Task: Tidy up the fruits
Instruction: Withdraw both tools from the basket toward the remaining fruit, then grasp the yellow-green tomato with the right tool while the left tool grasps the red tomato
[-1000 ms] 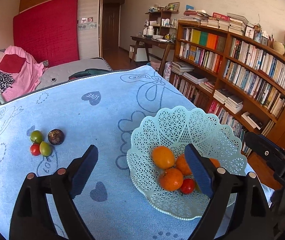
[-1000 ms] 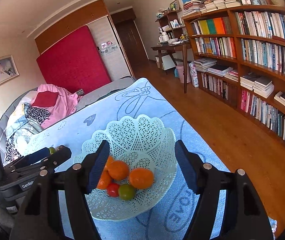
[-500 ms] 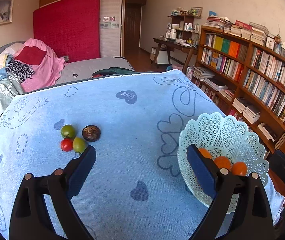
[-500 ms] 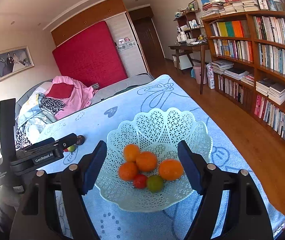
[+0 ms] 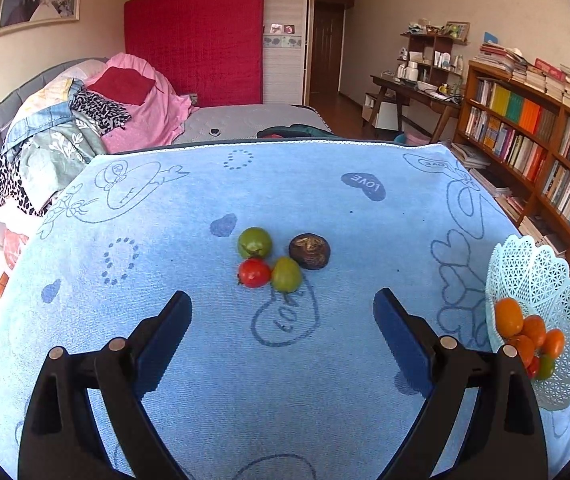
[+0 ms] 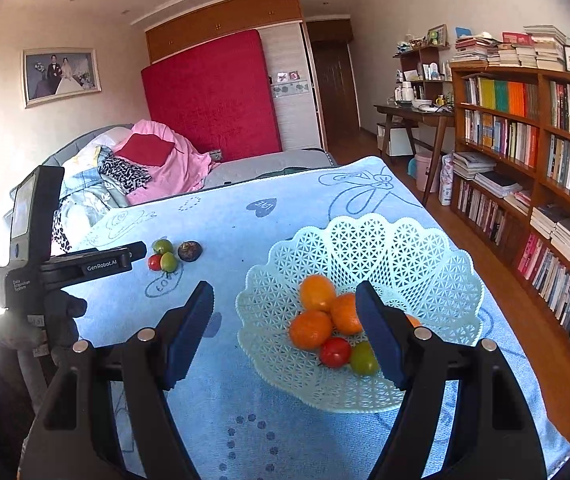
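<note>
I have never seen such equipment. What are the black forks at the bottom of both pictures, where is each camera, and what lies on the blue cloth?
The black forks are two-finger grippers, each held in a person's hand, with a camera looking along its fingers. The left gripper is open and empty, facing four loose fruits: a red one, two green ones and a dark brown one. The right gripper, its jaws just opened wider, is also empty, above the lacy basket with oranges. Everything rests on the blue cloth.
</note>
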`<control>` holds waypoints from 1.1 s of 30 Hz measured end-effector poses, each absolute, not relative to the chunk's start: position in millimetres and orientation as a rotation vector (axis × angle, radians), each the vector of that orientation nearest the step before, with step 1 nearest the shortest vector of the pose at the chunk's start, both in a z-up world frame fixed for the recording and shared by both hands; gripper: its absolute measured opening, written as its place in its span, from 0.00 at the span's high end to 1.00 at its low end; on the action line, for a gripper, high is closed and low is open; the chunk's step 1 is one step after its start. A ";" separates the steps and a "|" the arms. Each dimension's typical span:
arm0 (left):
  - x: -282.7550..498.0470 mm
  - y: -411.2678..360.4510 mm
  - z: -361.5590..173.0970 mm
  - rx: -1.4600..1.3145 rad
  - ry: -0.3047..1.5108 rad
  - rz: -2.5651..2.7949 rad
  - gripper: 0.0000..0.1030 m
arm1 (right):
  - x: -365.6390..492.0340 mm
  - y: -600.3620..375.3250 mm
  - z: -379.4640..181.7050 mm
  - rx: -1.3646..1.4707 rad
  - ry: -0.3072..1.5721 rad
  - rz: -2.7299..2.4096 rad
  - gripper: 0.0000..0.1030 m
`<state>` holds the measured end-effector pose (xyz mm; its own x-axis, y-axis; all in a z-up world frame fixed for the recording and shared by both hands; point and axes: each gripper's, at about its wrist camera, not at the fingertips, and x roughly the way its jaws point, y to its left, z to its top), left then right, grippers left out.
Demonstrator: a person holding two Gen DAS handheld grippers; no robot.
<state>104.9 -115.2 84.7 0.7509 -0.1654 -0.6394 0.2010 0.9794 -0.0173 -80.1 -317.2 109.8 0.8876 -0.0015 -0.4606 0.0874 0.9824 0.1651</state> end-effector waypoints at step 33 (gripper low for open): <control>133.5 -22.0 50.9 0.032 0.700 -0.053 0.11 | 119.1 -184.9 51.9 0.185 0.802 0.225 0.52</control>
